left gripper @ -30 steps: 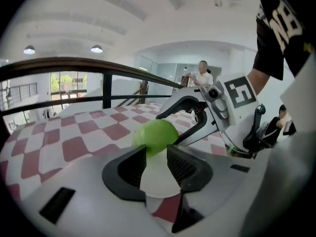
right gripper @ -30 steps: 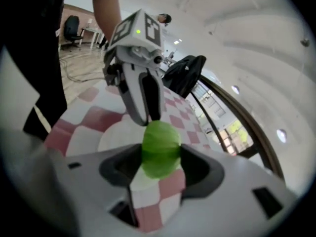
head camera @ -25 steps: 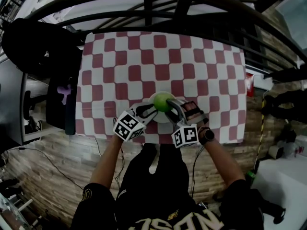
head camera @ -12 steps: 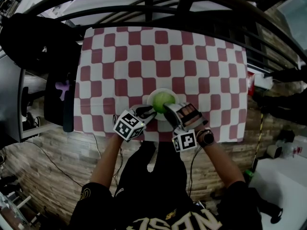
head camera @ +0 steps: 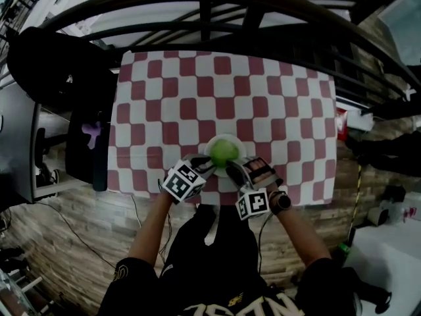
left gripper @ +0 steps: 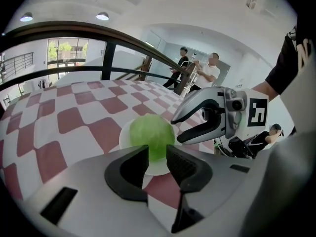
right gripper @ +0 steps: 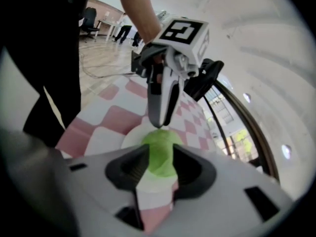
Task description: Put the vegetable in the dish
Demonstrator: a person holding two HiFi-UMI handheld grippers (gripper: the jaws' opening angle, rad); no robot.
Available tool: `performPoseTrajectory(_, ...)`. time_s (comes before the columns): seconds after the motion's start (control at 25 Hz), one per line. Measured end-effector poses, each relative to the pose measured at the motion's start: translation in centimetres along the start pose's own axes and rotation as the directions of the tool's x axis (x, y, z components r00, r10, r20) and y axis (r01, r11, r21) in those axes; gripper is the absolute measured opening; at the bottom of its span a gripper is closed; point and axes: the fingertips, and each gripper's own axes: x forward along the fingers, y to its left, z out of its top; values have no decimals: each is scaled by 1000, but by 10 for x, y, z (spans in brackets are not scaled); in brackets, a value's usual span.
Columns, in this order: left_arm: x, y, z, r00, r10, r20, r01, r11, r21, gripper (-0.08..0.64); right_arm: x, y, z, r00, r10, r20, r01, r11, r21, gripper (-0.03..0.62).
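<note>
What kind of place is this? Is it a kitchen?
Probably not a kitchen. It looks like a big open indoor hall or workspace. A checked tablecloth is spread beside a dark curved railing, above a wood-plank floor. People stand farther back under ceiling lights.

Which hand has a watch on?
The right hand: a dark watch rings its wrist, while the other wrist looks bare.

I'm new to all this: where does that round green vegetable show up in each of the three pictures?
Head view: green vegetable just below the picture's centre.
Left gripper view: low centre, just past the jaws.
Right gripper view: low centre, just past the jaws.
Shared landmark: the white dish under it, on the checked cloth.
</note>
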Motion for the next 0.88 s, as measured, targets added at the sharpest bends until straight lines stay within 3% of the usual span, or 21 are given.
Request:
performPoseTrajectory(0.08, -15, -13, 2, 1000, 7, 22, -7, 1000, -19, 129, -16, 0, 4, 1000, -15, 15, 13, 989, 145, 142)
performPoseTrajectory(0.16, -33, -14, 23, 996, 34, 77, -32, 999, -28, 129, -28, -22, 2, 997, -78, 27, 64, 939, 339, 130)
performPoseTrajectory(0.24, -53, -5, 64, 984, 72, 165, -69, 997, -21, 129, -42, -67, -2, 984, -175, 35, 131, 844, 520, 120)
performPoseTrajectory(0.32, -79, -2, 110, 955, 115, 274, -114, 993, -19, 129, -60, -111, 0, 961, -271, 55, 173, 743, 647, 103)
performPoseTrajectory(0.4, -112, -4, 153, 901, 175, 398, -179, 983, -26, 124, -81, -146, 8, 934, -352, 61, 200, 655, 729, 91)
performPoseTrajectory(0.6, -201, -11, 243, 682, 327, 654, -370, 926, -77, 79, -137, -226, 32, 851, -522, 63, 226, 470, 853, 54)
performPoseTrajectory(0.68, -227, -17, 261, 611, 362, 704, -424, 901, -96, 50, -155, -246, 37, 828, -559, 47, 224, 406, 886, 44)
performPoseTrajectory(0.8, -251, -28, 272, 539, 402, 740, -488, 865, -115, 27, -174, -268, 49, 801, -597, 40, 211, 345, 915, 25)
performPoseTrajectory(0.88, -259, -33, 274, 505, 426, 751, -509, 849, -139, 20, -186, -278, 63, 773, -632, 62, 212, 350, 912, 17)
